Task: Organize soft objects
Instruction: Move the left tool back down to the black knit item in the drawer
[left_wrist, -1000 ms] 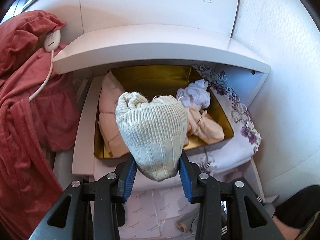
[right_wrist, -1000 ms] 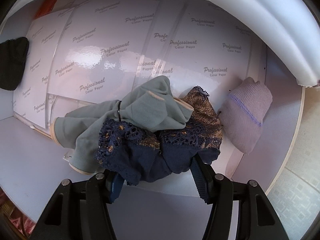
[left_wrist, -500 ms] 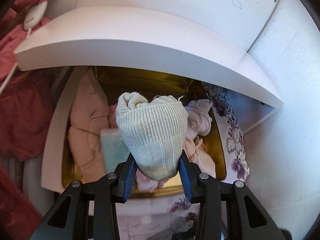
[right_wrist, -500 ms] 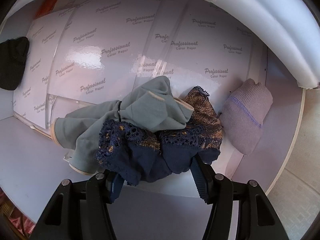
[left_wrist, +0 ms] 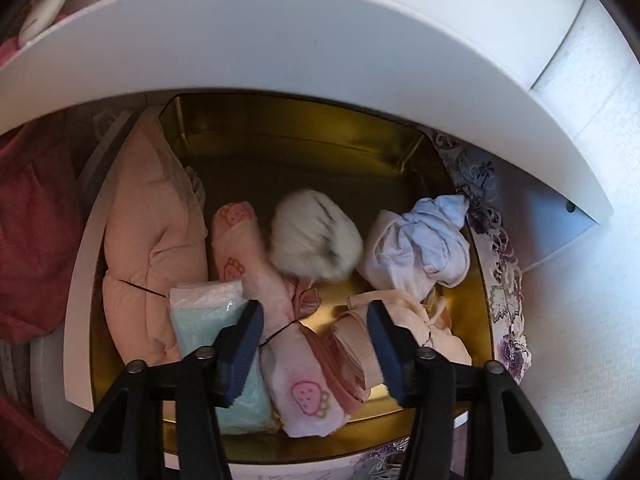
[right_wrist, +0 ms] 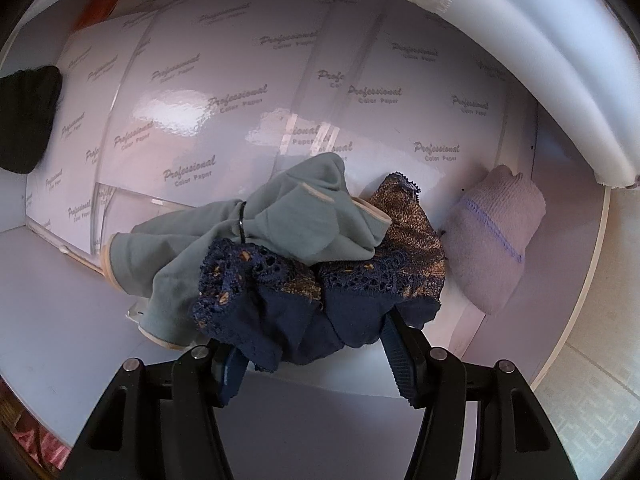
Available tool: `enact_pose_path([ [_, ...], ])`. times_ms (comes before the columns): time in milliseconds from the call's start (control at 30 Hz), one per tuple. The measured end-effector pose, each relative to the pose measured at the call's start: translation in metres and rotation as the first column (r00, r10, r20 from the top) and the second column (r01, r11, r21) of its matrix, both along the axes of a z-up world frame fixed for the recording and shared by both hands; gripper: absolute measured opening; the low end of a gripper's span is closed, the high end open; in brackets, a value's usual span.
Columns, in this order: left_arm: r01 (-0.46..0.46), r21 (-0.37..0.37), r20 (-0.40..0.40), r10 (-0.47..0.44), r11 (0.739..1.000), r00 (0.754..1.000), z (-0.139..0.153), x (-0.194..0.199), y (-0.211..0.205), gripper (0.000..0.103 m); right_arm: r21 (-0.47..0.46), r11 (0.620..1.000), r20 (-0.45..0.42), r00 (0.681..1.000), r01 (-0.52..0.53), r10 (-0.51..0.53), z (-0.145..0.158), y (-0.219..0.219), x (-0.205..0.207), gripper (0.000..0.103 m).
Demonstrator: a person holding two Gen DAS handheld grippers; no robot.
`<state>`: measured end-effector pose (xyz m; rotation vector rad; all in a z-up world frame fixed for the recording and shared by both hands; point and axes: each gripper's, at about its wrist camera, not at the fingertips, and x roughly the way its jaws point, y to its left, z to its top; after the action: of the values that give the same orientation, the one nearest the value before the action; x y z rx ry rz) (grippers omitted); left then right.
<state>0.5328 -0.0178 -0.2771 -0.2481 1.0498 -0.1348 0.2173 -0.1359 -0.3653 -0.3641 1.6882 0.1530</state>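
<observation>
"professional color paper" repeats across the white sheets (right_wrist: 248,80).

White shelf board (left_wrist: 280,40) at 12 o'clock; printed paper sheets (right_wrist: 280,92) line the surface; floral cloth (left_wrist: 500,248) at 3 o'clock.

Both fisheye views bow straight edges and darken at the corners. Soft daylight; the gold tin (left_wrist: 304,152) sits shadowed beneath a shelf (left_wrist: 280,40). The pale knit roll (left_wrist: 316,236) is motion-blurred. Glare streaks the glossy paper (right_wrist: 240,120).
</observation>
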Motion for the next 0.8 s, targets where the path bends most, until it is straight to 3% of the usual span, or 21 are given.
enact_pose_path([
  [400, -0.016, 0.037, 0.077, 0.014, 0.999, 0.997, 0.025, -0.063, 0.013, 0.058, -0.004, 1.0, 0.005, 1.0, 0.001, -0.001, 0.0, 0.001, 0.0, 0.061],
  [800, -0.021, 0.061, 0.031, 0.019, 0.998, 0.999, 0.013, -0.12, 0.021, 0.058, -0.011, 1.0, 0.019, 1.0, 0.003, -0.003, 0.002, 0.003, -0.003, 0.061],
])
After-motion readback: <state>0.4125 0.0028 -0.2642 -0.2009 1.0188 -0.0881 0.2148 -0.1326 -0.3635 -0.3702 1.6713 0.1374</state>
